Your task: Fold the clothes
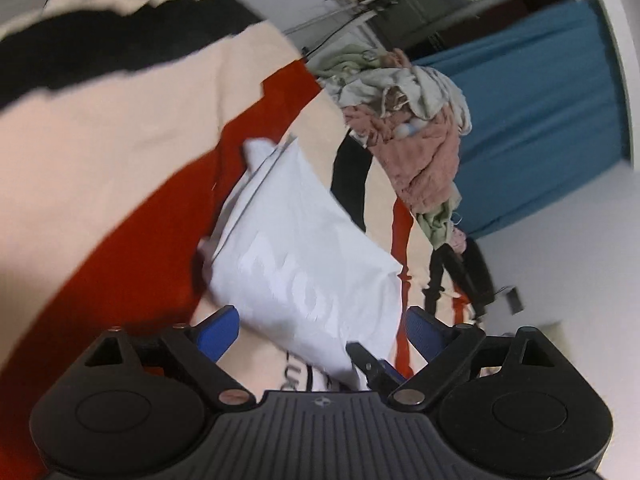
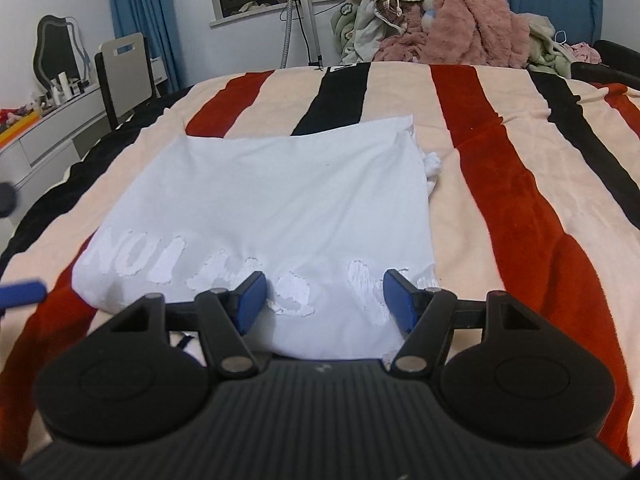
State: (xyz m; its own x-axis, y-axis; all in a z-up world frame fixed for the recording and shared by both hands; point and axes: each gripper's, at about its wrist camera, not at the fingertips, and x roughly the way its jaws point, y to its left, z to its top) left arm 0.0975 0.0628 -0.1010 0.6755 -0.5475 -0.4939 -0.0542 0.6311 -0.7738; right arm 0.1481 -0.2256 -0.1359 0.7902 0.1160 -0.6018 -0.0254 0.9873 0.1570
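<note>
A white T-shirt [image 2: 280,200] with raised white lettering lies folded flat on the striped blanket [image 2: 500,184]. My right gripper [image 2: 324,300] is open and empty, its blue pads just above the shirt's near edge. The left wrist view is tilted: the same shirt [image 1: 304,256] lies ahead of my left gripper [image 1: 320,332], which is open and empty close to one edge. A blue pad of the left gripper [image 2: 22,292] shows at the far left of the right wrist view. A second black gripper finger [image 1: 368,364] crosses the left wrist view near the shirt.
A heap of unfolded clothes [image 2: 440,16], pink, grey and green, sits at the far end of the bed. A tripod [image 2: 304,20], a chair [image 2: 124,68] and a dresser with a mirror [image 2: 56,92] stand beyond on the left. Blue curtains [image 1: 540,120] hang behind.
</note>
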